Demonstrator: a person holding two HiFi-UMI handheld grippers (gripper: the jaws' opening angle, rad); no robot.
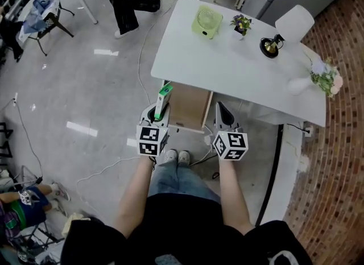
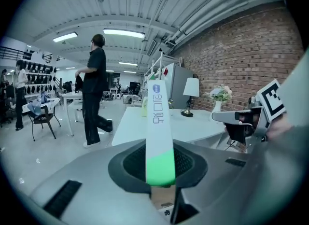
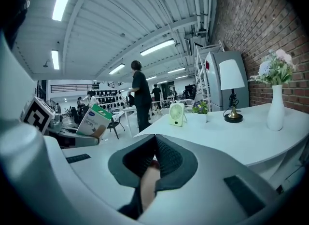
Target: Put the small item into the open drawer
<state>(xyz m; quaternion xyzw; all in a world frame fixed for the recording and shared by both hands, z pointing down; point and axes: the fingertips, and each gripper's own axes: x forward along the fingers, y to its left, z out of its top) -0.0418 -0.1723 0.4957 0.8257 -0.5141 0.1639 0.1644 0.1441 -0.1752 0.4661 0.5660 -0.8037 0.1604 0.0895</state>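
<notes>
left gripper (image 2: 160,170) clamps a white-green box (image 2: 159,122), its blue lettering unreadable.

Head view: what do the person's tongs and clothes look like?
The left tongs and right tongs are grey with black ribbed pads; each carries a white cube of black square markers. The person wears a black short-sleeved top and blue jeans.

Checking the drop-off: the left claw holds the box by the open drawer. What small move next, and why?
Probably ease the left claw right until the box hangs over the drawer. The box is clamped at the drawer's left edge, not yet over its wooden floor, so releasing now might miss.
</notes>
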